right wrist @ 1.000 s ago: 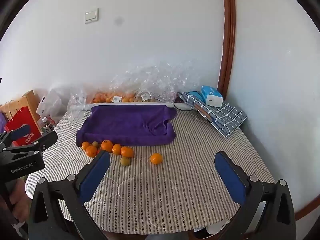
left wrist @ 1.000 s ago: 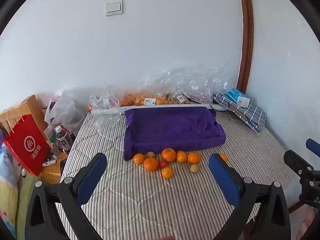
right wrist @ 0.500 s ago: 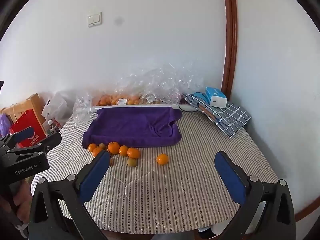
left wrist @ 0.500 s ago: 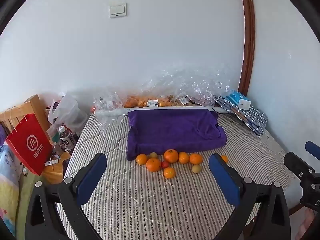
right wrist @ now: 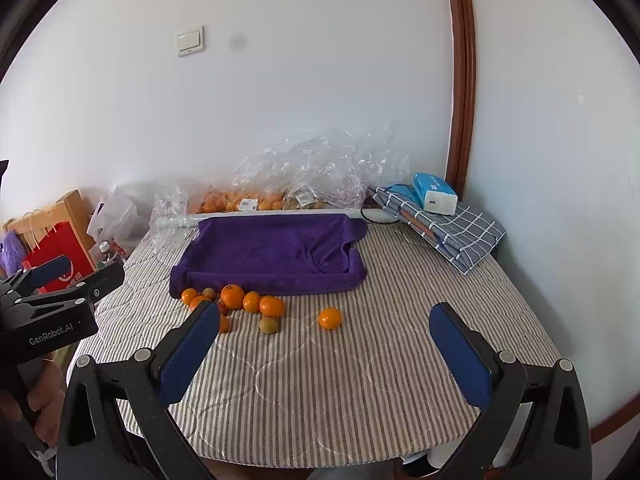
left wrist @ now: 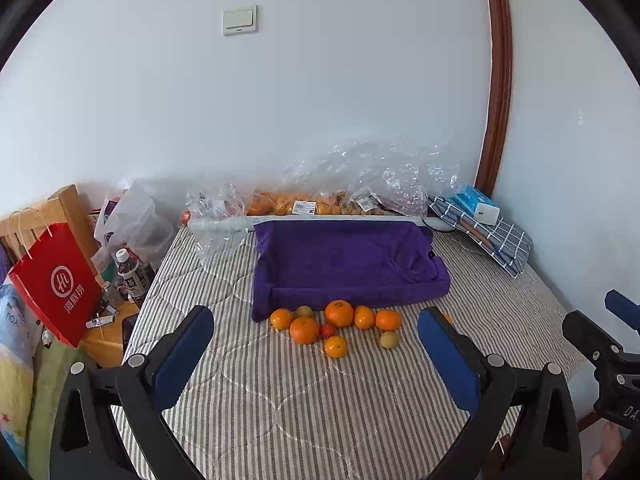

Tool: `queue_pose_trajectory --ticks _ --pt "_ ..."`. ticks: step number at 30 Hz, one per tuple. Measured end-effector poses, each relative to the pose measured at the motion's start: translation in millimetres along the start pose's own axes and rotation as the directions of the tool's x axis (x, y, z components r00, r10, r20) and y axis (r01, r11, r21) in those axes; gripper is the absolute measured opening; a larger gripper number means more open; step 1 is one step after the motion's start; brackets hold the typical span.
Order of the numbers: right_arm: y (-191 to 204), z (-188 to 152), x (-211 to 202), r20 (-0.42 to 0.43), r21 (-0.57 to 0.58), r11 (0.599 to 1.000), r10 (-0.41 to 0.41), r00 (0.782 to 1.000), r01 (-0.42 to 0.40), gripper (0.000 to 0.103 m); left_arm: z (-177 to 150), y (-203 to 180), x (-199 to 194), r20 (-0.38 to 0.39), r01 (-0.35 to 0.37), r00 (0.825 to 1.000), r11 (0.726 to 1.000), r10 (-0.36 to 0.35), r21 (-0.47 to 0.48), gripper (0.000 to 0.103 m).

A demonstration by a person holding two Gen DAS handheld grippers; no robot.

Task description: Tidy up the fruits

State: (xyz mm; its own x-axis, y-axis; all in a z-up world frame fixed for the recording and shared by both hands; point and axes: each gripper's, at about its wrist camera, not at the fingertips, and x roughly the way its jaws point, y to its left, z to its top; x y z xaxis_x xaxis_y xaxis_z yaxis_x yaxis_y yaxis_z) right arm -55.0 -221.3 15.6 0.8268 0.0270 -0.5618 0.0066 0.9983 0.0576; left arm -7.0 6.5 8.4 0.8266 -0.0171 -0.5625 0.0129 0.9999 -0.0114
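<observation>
Several oranges [left wrist: 339,313] with a small red fruit [left wrist: 327,330] and a pale round fruit [left wrist: 389,339] lie in a loose cluster on the striped table, just in front of a purple towel-lined tray [left wrist: 344,264]. One orange [right wrist: 330,318] lies apart to the right. The cluster also shows in the right wrist view [right wrist: 233,297], with the tray [right wrist: 272,254] behind it. My left gripper [left wrist: 316,350] is open and empty, well short of the fruit. My right gripper [right wrist: 326,346] is open and empty, short of the lone orange.
Crumpled plastic bags [left wrist: 360,184] with more fruit lie along the wall behind the tray. A folded checked cloth [right wrist: 452,232] with a blue box [right wrist: 434,194] sits at the back right. A red paper bag [left wrist: 56,284] and bottles [left wrist: 130,274] stand left of the table.
Both grippers have drifted slightly, so the table and fruit sit a little lower and to the right in both views. The jaws stayed open and nothing was touched.
</observation>
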Motion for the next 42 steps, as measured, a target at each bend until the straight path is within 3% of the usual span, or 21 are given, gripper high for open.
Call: queue_pose_trajectory --ticks 42 --pt "3.3 -1.9 -6.8 0.018 0.015 0.999 0.029 0.999 -0.029 0.103 -1.1 4.4 -9.0 0.022 0.013 1.000 1.000 -0.013 -0.010 0.103"
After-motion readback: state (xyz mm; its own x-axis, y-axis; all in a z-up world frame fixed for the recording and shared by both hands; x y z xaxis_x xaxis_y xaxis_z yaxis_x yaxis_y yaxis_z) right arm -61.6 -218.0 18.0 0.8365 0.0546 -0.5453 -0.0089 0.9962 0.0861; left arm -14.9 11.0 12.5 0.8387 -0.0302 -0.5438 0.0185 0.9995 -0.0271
